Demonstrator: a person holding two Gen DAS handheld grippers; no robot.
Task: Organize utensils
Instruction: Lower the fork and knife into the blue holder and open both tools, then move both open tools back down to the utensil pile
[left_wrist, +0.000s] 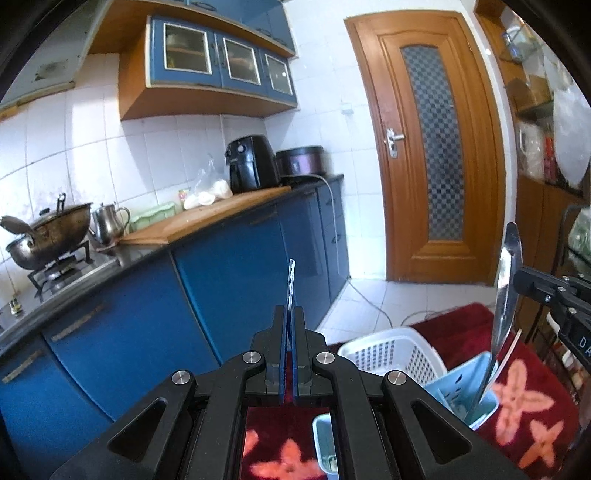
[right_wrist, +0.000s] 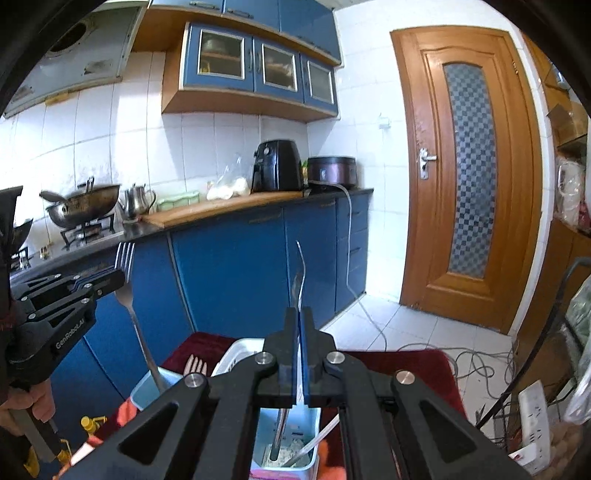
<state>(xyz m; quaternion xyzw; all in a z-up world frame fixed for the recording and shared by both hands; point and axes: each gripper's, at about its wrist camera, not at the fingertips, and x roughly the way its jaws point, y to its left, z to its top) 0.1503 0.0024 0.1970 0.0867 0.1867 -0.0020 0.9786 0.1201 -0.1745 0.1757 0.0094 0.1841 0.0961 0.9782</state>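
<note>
My left gripper (left_wrist: 290, 314) is shut on a steel fork (left_wrist: 291, 282), seen edge-on; in the right wrist view the fork (right_wrist: 127, 295) stands tines up with its handle end in a light blue holder (right_wrist: 147, 387), the left gripper (right_wrist: 120, 277) clamped near its neck. My right gripper (right_wrist: 299, 314) is shut on a steel spoon (right_wrist: 298, 273), bowl up, its handle reaching down into a light blue holder (right_wrist: 291, 446). In the left wrist view the spoon (left_wrist: 506, 291) rises from that holder (left_wrist: 476, 402), held by the right gripper (left_wrist: 517, 280).
A white perforated basket (left_wrist: 391, 354) sits beside the holders on a red flowered mat (left_wrist: 517, 406). A pink fork (right_wrist: 195, 365) lies by the basket. Blue cabinets (left_wrist: 229, 280) and a counter are to the left. Cables and a power strip (right_wrist: 532, 421) are on the right floor.
</note>
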